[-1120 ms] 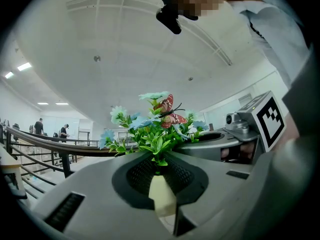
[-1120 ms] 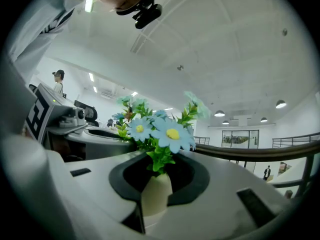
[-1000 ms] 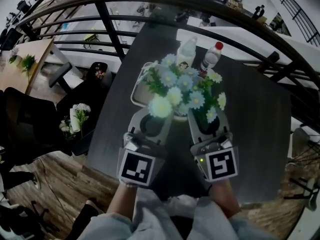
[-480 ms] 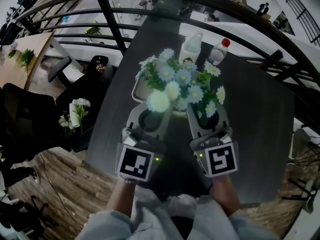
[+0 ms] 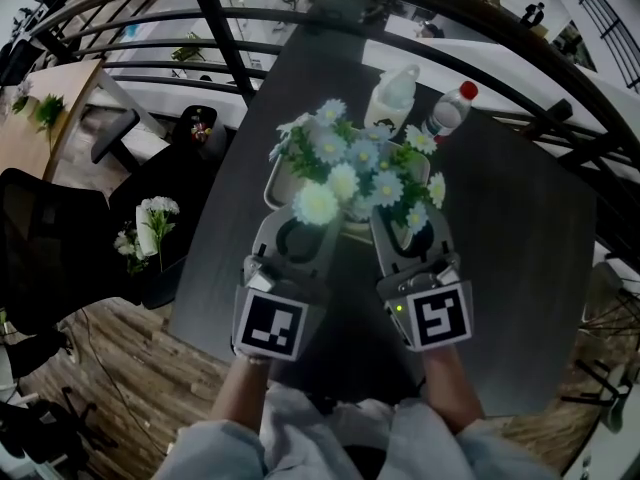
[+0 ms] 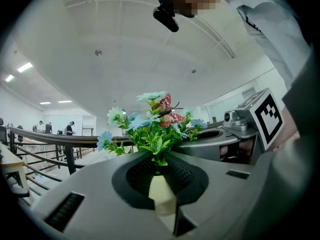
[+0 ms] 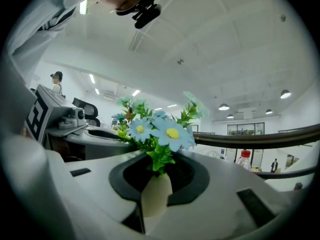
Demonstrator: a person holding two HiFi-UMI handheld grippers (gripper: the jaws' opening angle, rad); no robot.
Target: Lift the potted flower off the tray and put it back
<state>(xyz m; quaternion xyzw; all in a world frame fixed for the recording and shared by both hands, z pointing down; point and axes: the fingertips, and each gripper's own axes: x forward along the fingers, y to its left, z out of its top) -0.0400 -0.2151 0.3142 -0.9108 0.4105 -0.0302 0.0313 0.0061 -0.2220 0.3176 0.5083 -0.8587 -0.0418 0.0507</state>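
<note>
Potted flower [image 5: 355, 173], head view: pale blue and white blooms with green leaves, held over the tray [image 5: 272, 186] near the middle of the dark worktop [image 5: 520, 258]. The blooms cover most of the tray; only its left rim shows. Whether the pot's base touches the tray cannot be told.

Left claw [image 5: 298, 230] and right claw [image 5: 402, 230] lie side by side, close together, reaching in under the blooms from the near side. A marker cube sits at the rear of each.

Left gripper view: the jaws are closed narrowly on the cream pot [image 6: 161, 196], which fills the gap between them. Leaves rise directly above, and a red-brown butterfly [image 6: 167, 111] sits among the blooms.

Right gripper view: the jaws are likewise closed on the cream pot, with a blue, yellow-centred bloom [image 7: 171, 133] just above.

Beyond the tray, near the far edge of the worktop, stand a white bottle [image 5: 395, 93] and a red-capped bottle [image 5: 450, 113], close to each other. A dark railing [image 5: 215, 28] runs past that edge.
</note>
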